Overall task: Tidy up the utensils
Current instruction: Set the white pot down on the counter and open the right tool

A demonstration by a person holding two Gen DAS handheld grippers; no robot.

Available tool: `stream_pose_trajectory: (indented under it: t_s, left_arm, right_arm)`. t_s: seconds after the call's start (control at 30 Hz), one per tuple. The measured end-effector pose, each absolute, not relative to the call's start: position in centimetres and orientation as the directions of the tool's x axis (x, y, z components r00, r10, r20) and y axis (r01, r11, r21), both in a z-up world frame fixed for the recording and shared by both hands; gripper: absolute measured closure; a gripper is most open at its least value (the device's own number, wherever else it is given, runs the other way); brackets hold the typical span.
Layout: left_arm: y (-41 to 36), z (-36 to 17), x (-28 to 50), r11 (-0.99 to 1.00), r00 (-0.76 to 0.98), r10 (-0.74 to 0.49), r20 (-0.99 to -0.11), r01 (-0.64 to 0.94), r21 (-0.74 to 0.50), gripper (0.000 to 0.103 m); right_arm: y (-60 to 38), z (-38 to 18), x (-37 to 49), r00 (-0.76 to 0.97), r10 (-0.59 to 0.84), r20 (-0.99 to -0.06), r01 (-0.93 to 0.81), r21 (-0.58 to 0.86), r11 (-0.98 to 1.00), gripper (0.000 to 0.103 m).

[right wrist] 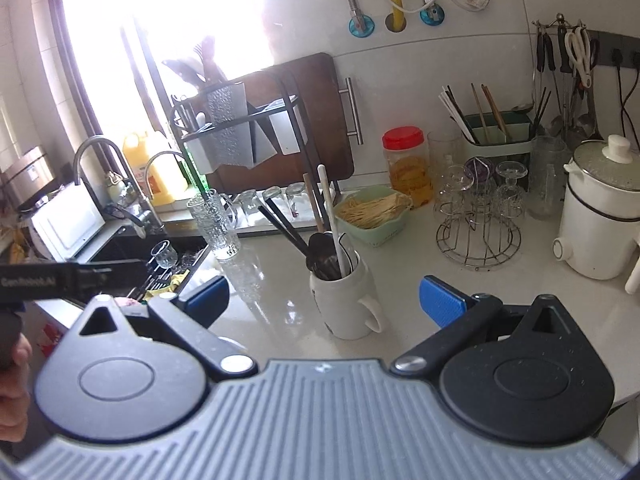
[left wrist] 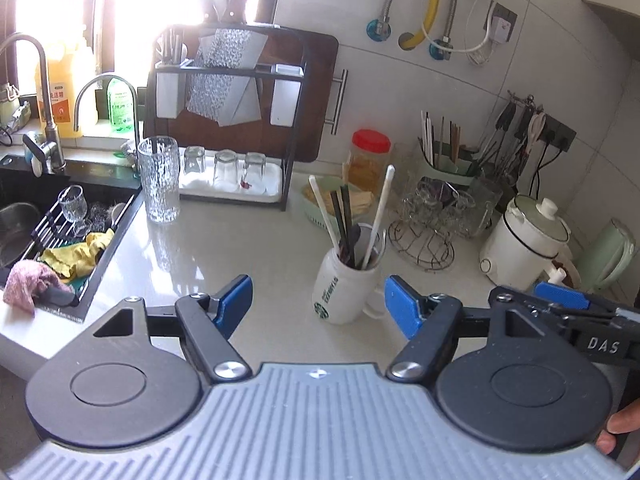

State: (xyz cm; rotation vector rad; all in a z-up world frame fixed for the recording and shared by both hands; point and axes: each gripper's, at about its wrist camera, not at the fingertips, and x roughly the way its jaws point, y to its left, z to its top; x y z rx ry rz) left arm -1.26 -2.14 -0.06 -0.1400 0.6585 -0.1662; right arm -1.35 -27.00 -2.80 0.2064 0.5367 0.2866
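A white Starbucks mug [left wrist: 344, 288] stands on the pale counter, holding white and black chopsticks [left wrist: 347, 216] and dark spoons. It also shows in the right wrist view [right wrist: 346, 298], with its utensils [right wrist: 324, 236] leaning out. A green utensil holder [left wrist: 448, 164] with chopsticks stands at the back wall; it also shows in the right wrist view [right wrist: 500, 140]. My left gripper [left wrist: 318, 300] is open and empty just in front of the mug. My right gripper [right wrist: 324, 300] is open and empty, the mug between its blue fingers but farther off.
A tall ribbed glass [left wrist: 159, 178] stands by the sink [left wrist: 24, 216]. A rack with upturned glasses [left wrist: 228, 168], a green basket of toothpicks [right wrist: 374, 210], a red-lidded jar [right wrist: 408, 164], a wire glass stand [right wrist: 478, 216] and a white pot [right wrist: 600, 216] line the back.
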Motion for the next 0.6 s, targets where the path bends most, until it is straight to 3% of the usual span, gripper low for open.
stream_pose_trajectory:
  t_s: [0.6]
  left_arm:
    - [-2.3,-2.4,-3.6,0.980,0.757,-0.187,-0.626,0.101,-0.170,0.026]
  right_arm:
    - [-27.8,-4.4,-4.5,0.828,0.308,-0.469,-0.201,0.264,0.943,0.000]
